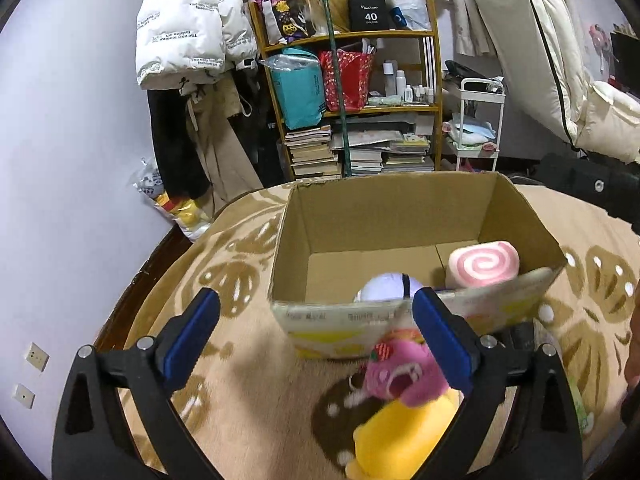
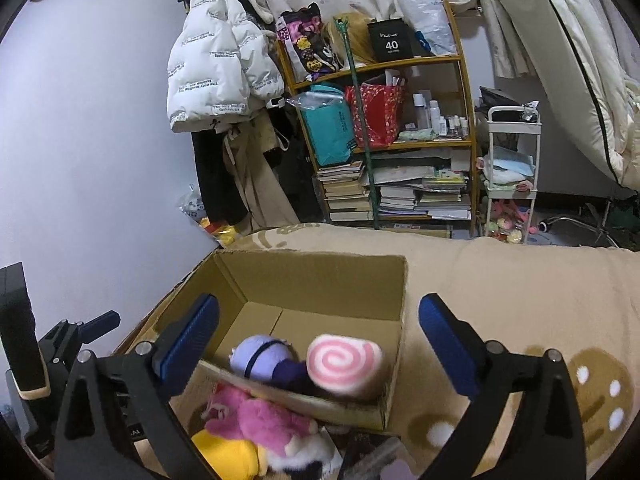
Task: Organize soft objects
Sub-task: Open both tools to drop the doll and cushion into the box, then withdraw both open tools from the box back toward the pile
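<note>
On a beige blanket (image 2: 500, 280) with brown leaf shapes stands an open cardboard box (image 1: 384, 216), its near flap folded outward toward both cameras. Inside it, against the near wall, a pink-and-white swirl cushion (image 2: 346, 364) lies at the right corner, with a pale purple round plush (image 2: 260, 356) just beside it on the left, the two close enough that I cannot tell whether they touch. Outside the box, in front of the flap, a pink bear plush (image 1: 400, 376) lies on top of a yellow plush (image 1: 404, 436). The left gripper (image 1: 316, 340) has its blue-padded jaws spread wide with nothing pressed between them; the pink bear and the yellow plush sit low and right, beneath its right finger, while the box opening shows above the gap. The right gripper (image 2: 320, 344) is likewise spread wide and empty; the swirl cushion and the purple plush appear in the gap between its fingers, farther off inside the box, apart from both pads.
</note>
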Available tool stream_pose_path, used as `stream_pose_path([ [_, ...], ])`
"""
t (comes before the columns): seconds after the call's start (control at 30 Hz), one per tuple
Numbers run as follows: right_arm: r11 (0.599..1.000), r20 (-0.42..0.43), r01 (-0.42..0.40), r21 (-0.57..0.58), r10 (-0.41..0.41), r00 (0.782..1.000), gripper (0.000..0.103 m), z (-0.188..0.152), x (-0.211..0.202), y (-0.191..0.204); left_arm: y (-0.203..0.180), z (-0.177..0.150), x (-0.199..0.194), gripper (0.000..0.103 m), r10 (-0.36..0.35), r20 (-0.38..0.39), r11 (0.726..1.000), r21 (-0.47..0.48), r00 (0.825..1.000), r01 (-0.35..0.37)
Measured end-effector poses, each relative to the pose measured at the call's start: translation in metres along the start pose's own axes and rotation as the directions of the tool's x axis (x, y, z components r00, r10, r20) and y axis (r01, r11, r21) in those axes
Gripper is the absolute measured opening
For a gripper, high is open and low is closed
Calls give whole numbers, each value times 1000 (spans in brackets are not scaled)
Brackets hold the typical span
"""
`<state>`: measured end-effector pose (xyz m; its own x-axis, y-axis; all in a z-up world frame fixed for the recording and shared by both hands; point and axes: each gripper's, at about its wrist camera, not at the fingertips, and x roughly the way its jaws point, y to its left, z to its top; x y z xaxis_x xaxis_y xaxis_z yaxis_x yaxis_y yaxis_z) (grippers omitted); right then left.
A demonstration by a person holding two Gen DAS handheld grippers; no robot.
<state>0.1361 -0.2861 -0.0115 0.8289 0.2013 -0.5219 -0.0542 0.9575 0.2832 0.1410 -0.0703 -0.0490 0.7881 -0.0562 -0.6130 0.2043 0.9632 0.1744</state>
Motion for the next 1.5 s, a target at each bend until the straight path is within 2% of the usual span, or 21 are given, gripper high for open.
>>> stream_pose_path([
  [0.13, 1000, -4, 12, -10, -12, 1000, 103, -5, -17, 2, -1, -11, -17, 97, 13, -3, 1000, 13, 1000, -13],
  [0.37, 999, -1, 33, -27, -33, 999, 103, -18, -46, 7, -2, -22, -45, 97, -5, -12, 999, 32, 1000, 6],
  [0.6, 997, -5, 60, -44, -60, 998, 103, -32, -70, 12, 10, -38, -64, 97, 1, -34, 1000, -4, 999, -1],
  [0.8, 997, -13, 64, -41, -64, 998, 103, -45, -88, 11, 17, -46, -78, 97, -24, -43, 999, -23, 999, 23],
  [1.03, 997, -19, 72, -25, -72, 997, 103, -53, -100, 5, 14, -50, -78, 97, -25, -57, 1000, -20, 998, 24],
  [1.5, 995, -72, 94, 38, -91, 993, 103, -54, -75, -15, -9, -54, -43, 97, -76, -143, 997, 20, 987, 80],
])
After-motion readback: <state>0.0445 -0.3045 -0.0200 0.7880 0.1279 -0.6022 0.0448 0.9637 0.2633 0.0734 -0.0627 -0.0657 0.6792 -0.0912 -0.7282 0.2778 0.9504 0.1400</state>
